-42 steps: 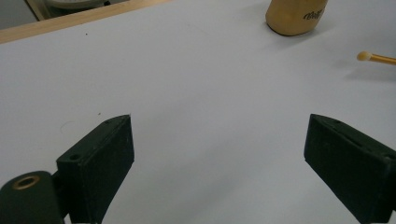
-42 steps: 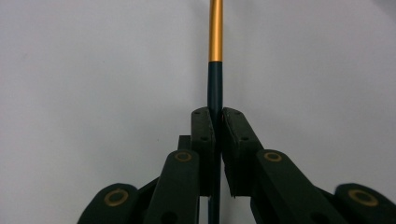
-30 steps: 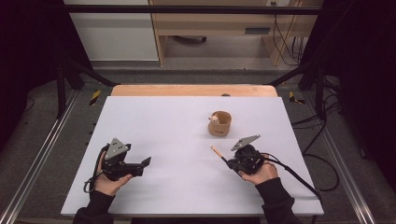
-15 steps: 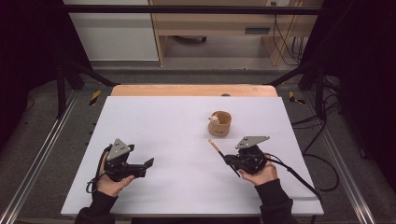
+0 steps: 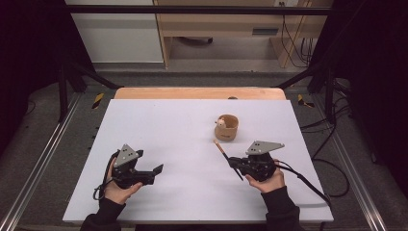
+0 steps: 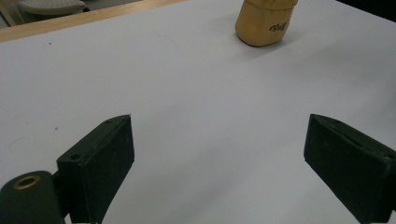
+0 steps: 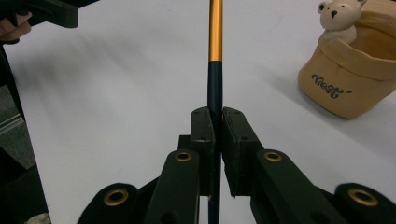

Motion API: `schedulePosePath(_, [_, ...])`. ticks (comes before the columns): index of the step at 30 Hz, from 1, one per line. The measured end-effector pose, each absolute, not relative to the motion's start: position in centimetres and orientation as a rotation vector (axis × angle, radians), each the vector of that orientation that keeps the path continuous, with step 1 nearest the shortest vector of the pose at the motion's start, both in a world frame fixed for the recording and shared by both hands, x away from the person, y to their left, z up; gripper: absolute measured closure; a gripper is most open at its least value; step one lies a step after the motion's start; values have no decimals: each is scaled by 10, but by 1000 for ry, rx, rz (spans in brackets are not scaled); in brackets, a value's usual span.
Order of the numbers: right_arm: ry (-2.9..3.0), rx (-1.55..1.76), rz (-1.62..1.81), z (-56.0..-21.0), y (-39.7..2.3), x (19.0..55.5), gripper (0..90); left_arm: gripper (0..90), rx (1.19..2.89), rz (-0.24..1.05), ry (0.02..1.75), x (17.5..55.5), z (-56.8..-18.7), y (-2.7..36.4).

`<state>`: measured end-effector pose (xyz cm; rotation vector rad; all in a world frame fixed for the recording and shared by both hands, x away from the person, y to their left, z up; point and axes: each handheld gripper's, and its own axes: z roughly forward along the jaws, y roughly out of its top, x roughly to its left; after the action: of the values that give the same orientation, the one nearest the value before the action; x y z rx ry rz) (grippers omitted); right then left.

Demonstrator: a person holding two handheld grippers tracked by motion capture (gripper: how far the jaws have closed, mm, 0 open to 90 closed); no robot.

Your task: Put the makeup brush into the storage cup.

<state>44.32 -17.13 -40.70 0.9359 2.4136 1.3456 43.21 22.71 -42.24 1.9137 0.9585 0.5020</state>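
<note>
pen pinched at right, cup beyond it

white tabletop [image 5: 192,130] across the middle, wooden edge along its far side, dark floor and metal rails to left and right, pale wooden furniture farther back.

near left: left gripper [image 5: 155,170] held low over the sheet in a hand [image 5: 117,188], grey three-cornered plate on top, jaws spread wide with bare white surface between them, grasping nothing. seen along those jaws, tan cup [image 6: 265,22] far ahead and a little right.

near right: right gripper [image 5: 231,161] held in the other hand [image 5: 266,181], cable trailing off to the right edge. jaws clenched on a pen [image 7: 215,56], dark at the gripped stretch and orange beyond, slanting away toward far left; orange tip close to the cup but apart from it.

right of centre, toward the far side: cup [image 5: 226,127] upright on the table, small white bear figure [image 7: 339,19] perched at its rim, dark lettering on the side.
</note>
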Motion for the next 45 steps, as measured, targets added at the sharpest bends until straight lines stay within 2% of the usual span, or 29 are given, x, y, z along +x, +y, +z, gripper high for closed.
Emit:
schedulePosePath(22, [2340,901,1469,-405,-171,437,839,99,1850,398,887,429,-413,197])
schedulePosePath(45, [2319,908,1493,-406,-170,435,839,128,1761,378,852,426,-403,151])
